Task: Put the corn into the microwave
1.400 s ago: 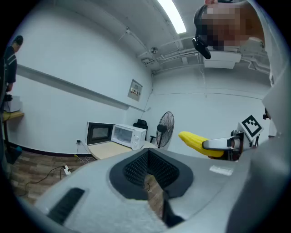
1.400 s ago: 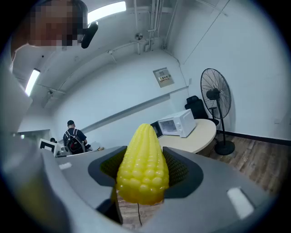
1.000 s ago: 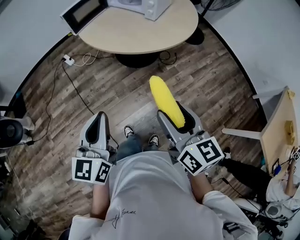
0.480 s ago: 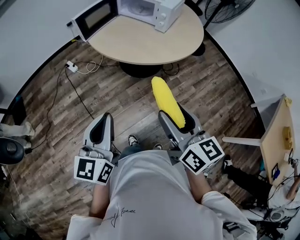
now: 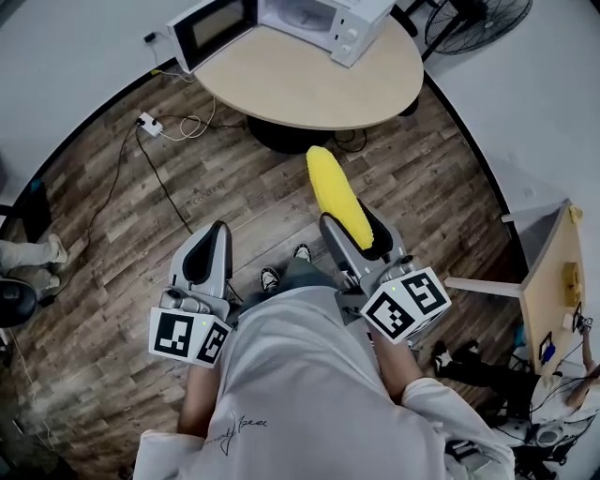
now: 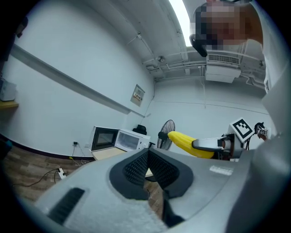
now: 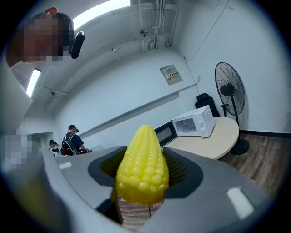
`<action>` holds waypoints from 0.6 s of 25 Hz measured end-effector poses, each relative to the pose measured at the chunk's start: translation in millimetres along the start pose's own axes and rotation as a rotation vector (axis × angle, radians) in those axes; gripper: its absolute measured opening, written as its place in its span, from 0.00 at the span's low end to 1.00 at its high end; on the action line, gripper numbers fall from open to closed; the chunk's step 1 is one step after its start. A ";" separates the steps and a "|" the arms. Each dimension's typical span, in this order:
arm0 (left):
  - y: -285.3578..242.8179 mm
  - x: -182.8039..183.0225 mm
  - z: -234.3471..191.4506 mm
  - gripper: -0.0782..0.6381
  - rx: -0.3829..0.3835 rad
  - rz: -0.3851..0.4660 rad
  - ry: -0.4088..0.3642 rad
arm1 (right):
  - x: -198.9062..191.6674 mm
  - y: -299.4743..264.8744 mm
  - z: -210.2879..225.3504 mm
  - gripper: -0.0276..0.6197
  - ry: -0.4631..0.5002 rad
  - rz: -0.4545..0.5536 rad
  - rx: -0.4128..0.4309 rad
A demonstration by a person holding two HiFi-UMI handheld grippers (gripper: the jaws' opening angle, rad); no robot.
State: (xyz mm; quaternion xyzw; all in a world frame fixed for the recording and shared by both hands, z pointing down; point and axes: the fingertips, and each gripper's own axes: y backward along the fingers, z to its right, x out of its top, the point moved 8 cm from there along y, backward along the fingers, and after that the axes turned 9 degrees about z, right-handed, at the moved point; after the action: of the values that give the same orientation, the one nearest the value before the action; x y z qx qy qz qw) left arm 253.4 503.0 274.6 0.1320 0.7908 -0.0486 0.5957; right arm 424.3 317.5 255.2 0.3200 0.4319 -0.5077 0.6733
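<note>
Here the right gripper clamps the corn, which points toward the open microwave on the table. The left gripper is closed and empty.

An open white microwave sits on the round beige table.

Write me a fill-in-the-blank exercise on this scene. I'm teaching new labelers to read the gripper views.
1. The right gripper is shut on a yellow ____.
2. The left gripper is shut, and between its jaws there is ____.
3. The microwave stands on the round table with its door swung ____.

Missing words: corn; nothing; open.
</note>
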 end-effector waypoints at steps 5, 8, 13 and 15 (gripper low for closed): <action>-4.0 4.1 -14.1 0.09 0.003 0.010 0.007 | -2.1 -18.7 -3.1 0.44 0.016 -0.018 0.005; -12.3 6.6 -22.8 0.09 0.004 0.013 0.008 | -0.7 -34.3 -1.4 0.44 0.019 -0.020 0.011; -33.6 10.1 -39.5 0.09 0.003 0.004 0.005 | 2.8 -66.5 5.1 0.44 0.015 -0.018 0.024; -44.5 11.8 -46.7 0.09 0.002 -0.001 0.003 | 4.5 -81.1 9.9 0.44 0.012 -0.020 0.027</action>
State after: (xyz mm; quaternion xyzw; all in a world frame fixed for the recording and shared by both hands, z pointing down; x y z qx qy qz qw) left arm 195.0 472.9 273.1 0.1323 0.7917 -0.0496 0.5943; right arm 349.5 284.4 255.9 0.3277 0.4324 -0.5183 0.6611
